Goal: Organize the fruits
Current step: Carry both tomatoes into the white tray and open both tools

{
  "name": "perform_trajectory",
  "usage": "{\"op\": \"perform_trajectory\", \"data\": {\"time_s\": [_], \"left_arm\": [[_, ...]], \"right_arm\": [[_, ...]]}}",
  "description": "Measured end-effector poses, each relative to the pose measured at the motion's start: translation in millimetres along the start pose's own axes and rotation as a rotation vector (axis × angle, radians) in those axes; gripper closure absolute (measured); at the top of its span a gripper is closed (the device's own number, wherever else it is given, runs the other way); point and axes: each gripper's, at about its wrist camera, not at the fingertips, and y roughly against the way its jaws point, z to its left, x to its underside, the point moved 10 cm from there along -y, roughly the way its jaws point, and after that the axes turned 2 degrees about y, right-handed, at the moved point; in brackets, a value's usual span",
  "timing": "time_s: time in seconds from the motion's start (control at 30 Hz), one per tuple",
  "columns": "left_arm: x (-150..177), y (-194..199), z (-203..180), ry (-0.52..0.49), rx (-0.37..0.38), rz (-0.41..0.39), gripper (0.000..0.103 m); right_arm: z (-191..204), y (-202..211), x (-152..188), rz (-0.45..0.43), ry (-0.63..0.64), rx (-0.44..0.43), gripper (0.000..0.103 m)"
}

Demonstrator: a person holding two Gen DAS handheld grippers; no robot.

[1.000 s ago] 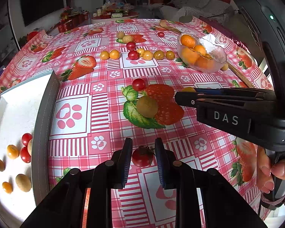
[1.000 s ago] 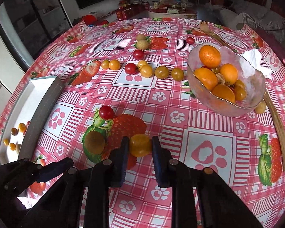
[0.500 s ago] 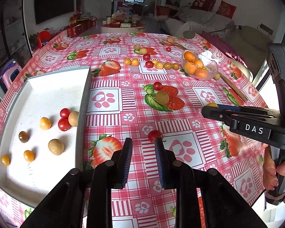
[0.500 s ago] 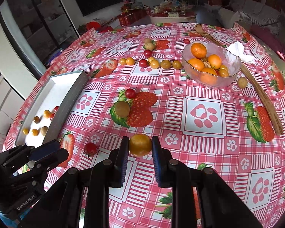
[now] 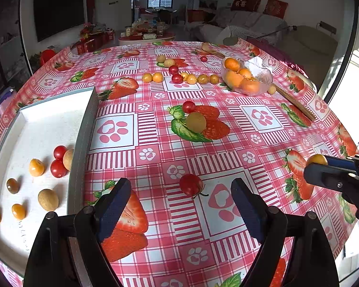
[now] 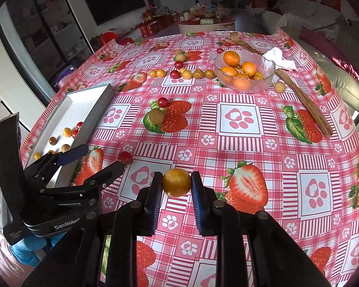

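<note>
My left gripper [image 5: 179, 191] hovers low over the tablecloth, its jaws opening wide. A red cherry tomato [image 5: 191, 186] lies on the cloth between the fingertips, and neither pad touches it. The same tomato [image 6: 124, 156] shows in the right wrist view, beside the left gripper [image 6: 100, 157]. My right gripper [image 6: 176, 179] is shut on a round yellow-orange fruit [image 6: 176, 183] and holds it above the table; it enters the left wrist view at the right edge [image 5: 323, 167]. The white tray [image 5: 83, 143] at the left holds several small fruits.
A glass bowl [image 5: 263, 81] of oranges stands far right, with a wooden spoon [image 6: 304, 100] and a tissue beside it. A red tomato [image 5: 188, 107] and a greenish fruit [image 5: 195, 122] lie mid-table. Several small fruits [image 5: 191, 79] lie in a row behind them.
The left gripper drew back from the red tomato, which stayed on the cloth, and its jaws have swung wide. The right gripper lifted the yellow-orange fruit and carried it nearer.
</note>
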Motion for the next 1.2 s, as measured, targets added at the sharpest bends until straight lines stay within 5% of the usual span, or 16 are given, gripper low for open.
{"op": "perform_trajectory", "data": {"time_s": [0.07, 0.23, 0.27, 0.43, 0.7, 0.97, 1.2], "left_arm": [[0.9, -10.4, -0.8, 0.007, -0.003, 0.020, 0.020], [5.4, -21.5, -1.1, -0.019, -0.052, 0.041, 0.065], [5.6, -21.2, -2.5, -0.024, -0.041, 0.040, 0.081], [11.6, -8.1, 1.5, 0.034, 0.035, 0.031, 0.081], [13.1, 58.6, 38.7, 0.091, 0.053, -0.083, 0.081], [24.9, 105.4, 117.3, 0.171, -0.046, -0.152, 0.081], [44.5, 102.2, 182.9, 0.232, -0.147, -0.119, 0.081]], "right_arm": [[-4.6, 2.7, 5.5, -0.001, -0.009, 0.006, 0.077], [-11.4, 5.6, 14.6, 0.004, -0.048, -0.003, 0.077], [-11.3, 6.5, 15.2, 0.002, -0.055, -0.006, 0.077], [-4.8, 12.4, 16.3, -0.010, -0.065, -0.002, 0.077], [35.8, 23.5, 10.9, -0.030, -0.011, -0.020, 0.077], [107.7, 20.7, 0.6, -0.026, 0.102, -0.058, 0.077], [173.1, -5.1, -9.8, 0.009, 0.156, -0.130, 0.077]]}}
